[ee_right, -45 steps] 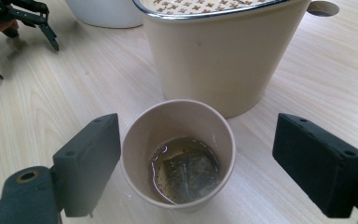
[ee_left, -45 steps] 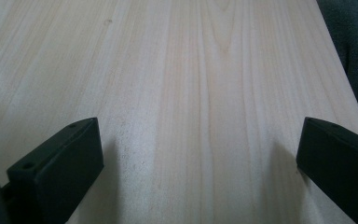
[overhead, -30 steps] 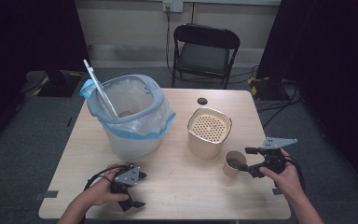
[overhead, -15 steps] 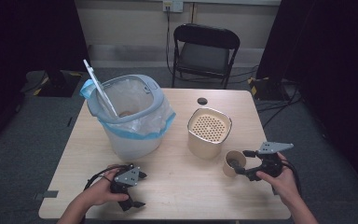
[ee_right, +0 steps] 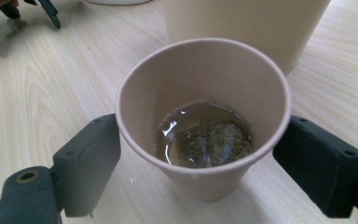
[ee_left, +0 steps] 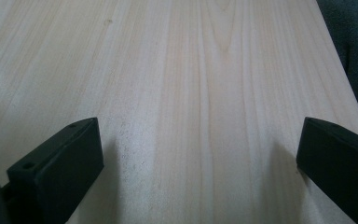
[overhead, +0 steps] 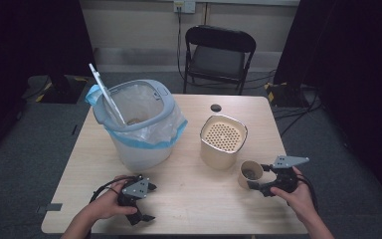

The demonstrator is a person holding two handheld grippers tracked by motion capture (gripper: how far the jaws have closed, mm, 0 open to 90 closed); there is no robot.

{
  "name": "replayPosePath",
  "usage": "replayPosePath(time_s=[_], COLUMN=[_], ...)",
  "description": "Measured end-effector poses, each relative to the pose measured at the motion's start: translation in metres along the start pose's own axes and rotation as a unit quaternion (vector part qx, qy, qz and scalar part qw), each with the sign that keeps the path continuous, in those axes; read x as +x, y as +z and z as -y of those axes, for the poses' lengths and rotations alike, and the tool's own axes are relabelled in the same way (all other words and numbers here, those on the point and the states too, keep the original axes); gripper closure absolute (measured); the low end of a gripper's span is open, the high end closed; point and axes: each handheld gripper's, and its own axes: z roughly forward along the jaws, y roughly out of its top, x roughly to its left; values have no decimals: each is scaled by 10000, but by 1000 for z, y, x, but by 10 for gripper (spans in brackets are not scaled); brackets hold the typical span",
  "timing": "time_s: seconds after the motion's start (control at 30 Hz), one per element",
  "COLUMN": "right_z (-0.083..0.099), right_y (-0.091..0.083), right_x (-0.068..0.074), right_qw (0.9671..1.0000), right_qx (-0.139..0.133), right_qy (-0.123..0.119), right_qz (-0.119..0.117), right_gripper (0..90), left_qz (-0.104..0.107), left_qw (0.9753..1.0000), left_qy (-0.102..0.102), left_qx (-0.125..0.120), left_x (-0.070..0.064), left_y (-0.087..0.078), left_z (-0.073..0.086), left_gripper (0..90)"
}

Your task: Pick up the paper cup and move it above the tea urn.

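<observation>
Between right tongs [ee_right: 200, 163] | paper cup [ee_right: 203, 116] (upright); jaws apart

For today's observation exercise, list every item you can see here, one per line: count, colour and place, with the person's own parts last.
paper cup: 1, beige, right front of table, between the right jaws, holds liquid and a tea bag
strainer canister: 1, cream, table centre
bin: 1, grey, blue-edged clear liner, table left
small cap: 1, black, far table edge
table: 1, light wood
folding chair: 1, black, behind table
left gripper: 1, black, near left, open
right gripper: 1, black, around cup
hands: 2, bottom edge
</observation>
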Motion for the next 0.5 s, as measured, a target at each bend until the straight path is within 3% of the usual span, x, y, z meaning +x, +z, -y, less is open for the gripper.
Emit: replayPosePath(time_s=[0.5], right_z=[6], right_y=[18], right_x=[3], right_qw=[10000], right_qx=[-23], right_qy=[-83], right_qz=[33], right_gripper=[155], left_qz=[1], left_qw=[10000], left_qy=[-1], left_qx=[3], left_x=[0], left_y=[0], left_z=[0], left_gripper=[0])
